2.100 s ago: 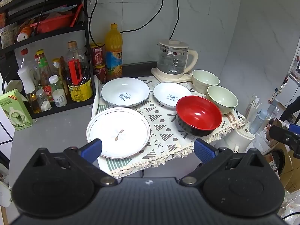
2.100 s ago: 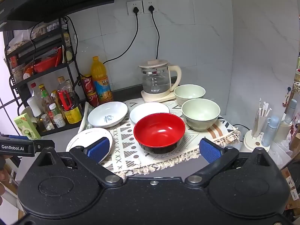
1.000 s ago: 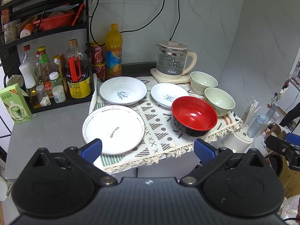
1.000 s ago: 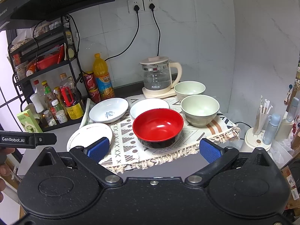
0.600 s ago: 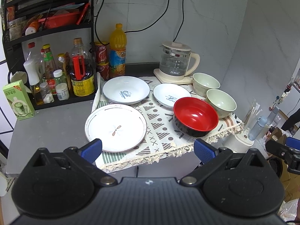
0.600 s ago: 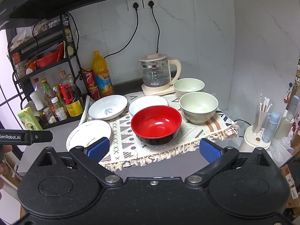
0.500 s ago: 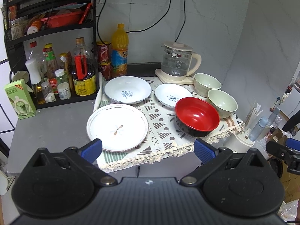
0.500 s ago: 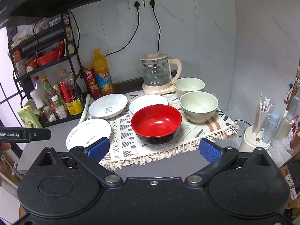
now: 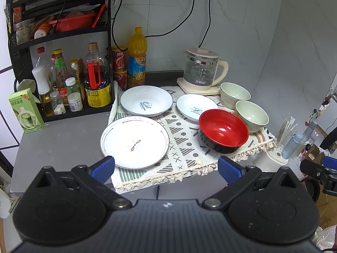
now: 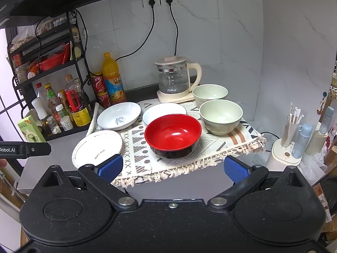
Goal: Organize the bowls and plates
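Both the left tongs (image 9: 166,167) and the right tongs (image 10: 172,167) hang spread apart and empty, short of the grey tabletop (image 9: 61,135). On its patterned cloth (image 9: 185,147) sit a flat white plate (image 9: 134,143), two shallow white dishes (image 9: 146,103) (image 9: 197,109), a red bowl (image 9: 223,132) and two pale green bowls (image 9: 251,118) (image 9: 234,94), unstacked, before a glass kettle (image 9: 200,71).

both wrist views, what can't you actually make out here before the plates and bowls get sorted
- Small white plate: right wrist view, near edge hidden behind the red bowl.
- Far green bowl: right wrist view, lower wall hidden by the near green bowl.
- Left gripper: right wrist view, cut off by the left edge.
- Right gripper: left wrist view, cut off by the right edge.
- Bottle labels on the rack: too small to read.
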`<state>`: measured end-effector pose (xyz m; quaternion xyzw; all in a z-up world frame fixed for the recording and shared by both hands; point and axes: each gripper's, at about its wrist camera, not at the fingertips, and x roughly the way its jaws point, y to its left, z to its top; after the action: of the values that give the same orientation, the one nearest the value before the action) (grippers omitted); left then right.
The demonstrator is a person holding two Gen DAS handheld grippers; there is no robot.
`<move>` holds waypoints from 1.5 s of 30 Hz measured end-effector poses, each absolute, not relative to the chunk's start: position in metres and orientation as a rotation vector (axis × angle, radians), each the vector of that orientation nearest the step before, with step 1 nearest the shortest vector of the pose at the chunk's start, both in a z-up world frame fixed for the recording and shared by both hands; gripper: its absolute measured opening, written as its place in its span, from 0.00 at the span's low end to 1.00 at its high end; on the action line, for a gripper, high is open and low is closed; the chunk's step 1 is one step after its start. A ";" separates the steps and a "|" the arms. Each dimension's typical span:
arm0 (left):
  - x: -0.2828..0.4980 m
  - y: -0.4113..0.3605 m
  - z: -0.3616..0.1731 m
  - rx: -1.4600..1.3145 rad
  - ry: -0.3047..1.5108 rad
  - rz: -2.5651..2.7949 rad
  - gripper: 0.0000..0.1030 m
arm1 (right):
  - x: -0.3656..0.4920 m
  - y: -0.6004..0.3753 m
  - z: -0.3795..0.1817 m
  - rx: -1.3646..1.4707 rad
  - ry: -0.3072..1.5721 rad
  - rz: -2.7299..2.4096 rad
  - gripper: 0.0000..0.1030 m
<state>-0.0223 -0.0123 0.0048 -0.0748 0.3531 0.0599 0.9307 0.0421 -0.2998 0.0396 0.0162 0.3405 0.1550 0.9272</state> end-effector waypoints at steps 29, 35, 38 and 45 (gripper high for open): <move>0.003 -0.013 -0.003 -0.146 0.750 0.125 1.00 | 0.055 -0.297 0.033 0.028 0.719 0.295 1.00; 0.029 -0.011 -0.013 -0.150 0.767 0.130 1.00 | 0.075 -0.293 0.026 0.017 0.724 0.296 1.00; 0.045 -0.010 -0.018 -0.162 0.774 0.124 1.00 | 0.089 -0.294 0.023 0.013 0.732 0.289 1.00; 0.090 -0.011 -0.027 -0.181 0.819 0.136 1.00 | 0.125 -0.297 0.015 0.005 0.749 0.282 1.00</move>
<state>0.0895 -0.0114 -0.0271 -0.0878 0.3974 0.0658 0.9111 0.1249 -0.2971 0.0155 0.0025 0.3646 0.1371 0.9210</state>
